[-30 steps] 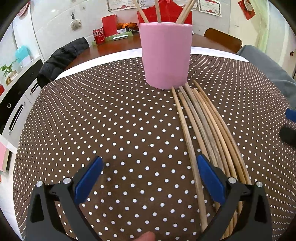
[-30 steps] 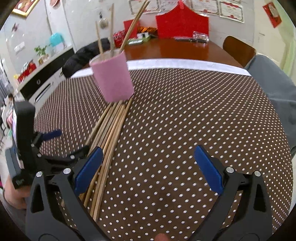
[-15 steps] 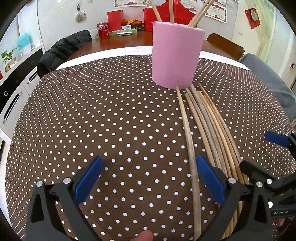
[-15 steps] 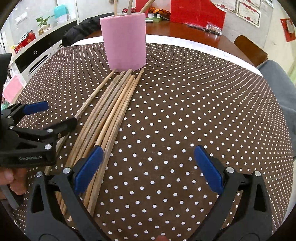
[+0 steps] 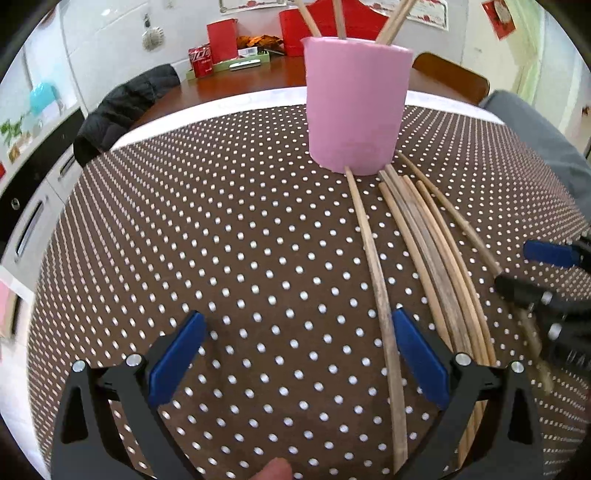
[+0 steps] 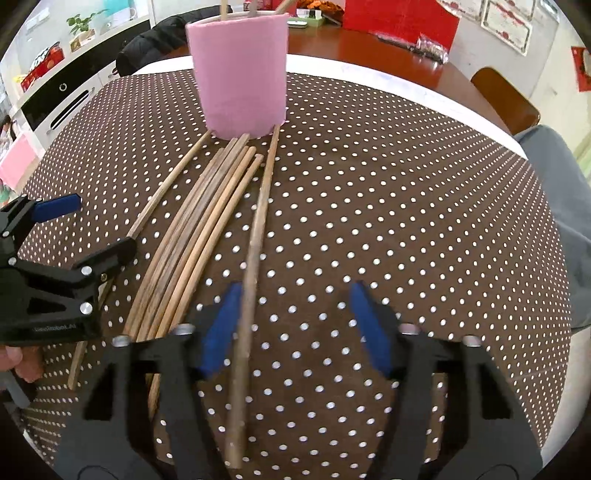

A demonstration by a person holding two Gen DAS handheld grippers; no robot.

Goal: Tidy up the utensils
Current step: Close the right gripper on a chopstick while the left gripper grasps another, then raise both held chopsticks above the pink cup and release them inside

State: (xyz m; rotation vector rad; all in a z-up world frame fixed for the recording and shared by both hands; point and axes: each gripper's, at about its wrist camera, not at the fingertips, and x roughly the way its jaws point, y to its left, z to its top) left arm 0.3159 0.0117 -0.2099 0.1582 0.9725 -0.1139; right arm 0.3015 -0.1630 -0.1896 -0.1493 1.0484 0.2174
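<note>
A pink cup (image 5: 357, 107) holding a few wooden sticks stands on the brown dotted tablecloth; it also shows in the right wrist view (image 6: 242, 74). Several long wooden sticks (image 5: 432, 258) lie side by side in front of it, also in the right wrist view (image 6: 199, 236). My left gripper (image 5: 299, 358) is open, with the leftmost stick (image 5: 380, 295) just inside its right finger. My right gripper (image 6: 293, 325) is open, narrower than before, with one separated stick (image 6: 255, 251) lying between its fingers near the left pad. Each gripper shows in the other's view.
The tablecloth (image 5: 221, 240) covers a round table. Behind it are a wooden table with red boxes (image 5: 221, 35), a black jacket on a chair (image 5: 122, 107), a wooden chair (image 6: 506, 99), and grey-clad legs (image 6: 554, 184) at the right.
Both grippers moved forward toward the sticks. My right gripper shifted left, its fingers narrowed, and one stick now lies apart from the bundle between its fingers.
</note>
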